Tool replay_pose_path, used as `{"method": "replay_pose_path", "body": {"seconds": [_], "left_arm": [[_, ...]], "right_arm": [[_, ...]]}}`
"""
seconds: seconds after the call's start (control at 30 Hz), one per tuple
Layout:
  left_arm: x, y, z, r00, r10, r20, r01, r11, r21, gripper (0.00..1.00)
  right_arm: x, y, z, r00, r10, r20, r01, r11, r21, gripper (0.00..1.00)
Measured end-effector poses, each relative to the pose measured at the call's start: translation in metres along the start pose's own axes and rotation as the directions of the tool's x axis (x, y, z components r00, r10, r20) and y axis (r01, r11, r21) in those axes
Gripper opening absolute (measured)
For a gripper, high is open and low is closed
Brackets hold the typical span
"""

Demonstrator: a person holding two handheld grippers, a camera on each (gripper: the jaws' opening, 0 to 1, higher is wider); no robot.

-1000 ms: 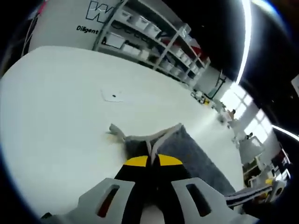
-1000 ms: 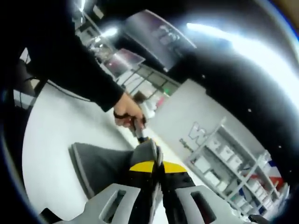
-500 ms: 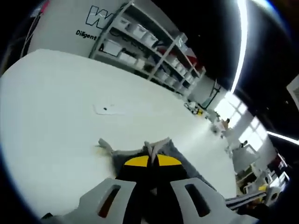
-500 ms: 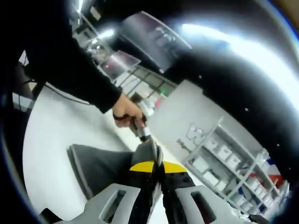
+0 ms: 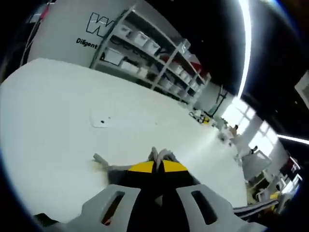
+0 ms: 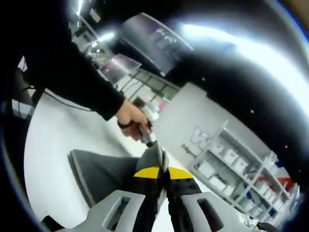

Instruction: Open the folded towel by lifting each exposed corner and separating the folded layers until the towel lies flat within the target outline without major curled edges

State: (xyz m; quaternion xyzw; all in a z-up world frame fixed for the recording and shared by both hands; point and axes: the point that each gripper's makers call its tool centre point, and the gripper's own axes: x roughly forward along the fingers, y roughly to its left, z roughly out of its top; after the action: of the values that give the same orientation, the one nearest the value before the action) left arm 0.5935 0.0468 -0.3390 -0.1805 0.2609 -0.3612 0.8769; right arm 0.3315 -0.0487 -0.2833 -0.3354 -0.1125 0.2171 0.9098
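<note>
Grey towel (image 6: 104, 171) is hanging leftward from the right gripper (image 6: 161, 170), pinched at its edge; the left gripper (image 5: 158, 162) is apparently clamping the opposite corner, cloth bunching just ahead of its jaws.

White table (image 5: 58, 111), grey towel (image 6: 104, 171), small pale patch (image 5: 100, 120)

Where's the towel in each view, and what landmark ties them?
Left gripper view: grey towel bunched at the left tool tip, low centre, above the white table.
Right gripper view: towel spreads lower left from the right tool.
Shared landmark: shelves with white bins.
</note>
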Motion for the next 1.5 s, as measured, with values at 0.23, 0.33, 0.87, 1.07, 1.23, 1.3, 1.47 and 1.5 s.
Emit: {"method": "replay_pose_path", "body": {"seconds": [0.23,0.33,0.87,1.07,1.23,1.3,1.47,1.5], "left_arm": [[0.007,-0.012,0.009,1.0,0.017,0.008,-0.017,0.996,0.087,0.03],[0.011,-0.023,0.011,1.0,0.013,0.009,-0.013,0.995,0.103,0.03],[0.037,-0.047,0.014,1.0,0.03,-0.007,-0.028,0.966,0.256,0.03],[0.04,-0.055,0.018,0.999,0.037,-0.005,-0.035,0.962,0.272,0.03],[0.04,-0.062,0.023,0.999,0.038,0.01,-0.039,0.951,0.305,0.03],[0.041,-0.065,0.023,0.999,0.037,0.007,-0.038,0.948,0.315,0.03],[0.045,-0.071,0.021,0.999,0.049,0.0,-0.046,0.939,0.341,0.03],[0.046,-0.072,0.021,0.999,0.049,0.001,-0.046,0.939,0.342,0.03]], "right_arm": [[-0.001,-0.005,0.0,1.0,-0.01,0.007,0.01,1.0,0.01,0.0],[-0.003,-0.009,-0.003,1.0,-0.016,0.004,0.016,1.0,0.013,0.0],[-0.013,-0.029,-0.015,0.998,-0.06,-0.007,0.06,0.996,0.066,0.0],[-0.019,-0.032,-0.018,0.997,-0.071,-0.011,0.072,0.994,0.08,0.0],[-0.024,-0.036,-0.02,0.997,-0.074,-0.013,0.075,0.993,0.094,0.0],[-0.025,-0.036,-0.02,0.997,-0.076,-0.012,0.077,0.992,0.098,0.0],[-0.03,-0.039,-0.024,0.996,-0.093,-0.016,0.094,0.991,0.093,0.0],[-0.031,-0.04,-0.025,0.995,-0.096,-0.017,0.097,0.991,0.097,0.0]]}}
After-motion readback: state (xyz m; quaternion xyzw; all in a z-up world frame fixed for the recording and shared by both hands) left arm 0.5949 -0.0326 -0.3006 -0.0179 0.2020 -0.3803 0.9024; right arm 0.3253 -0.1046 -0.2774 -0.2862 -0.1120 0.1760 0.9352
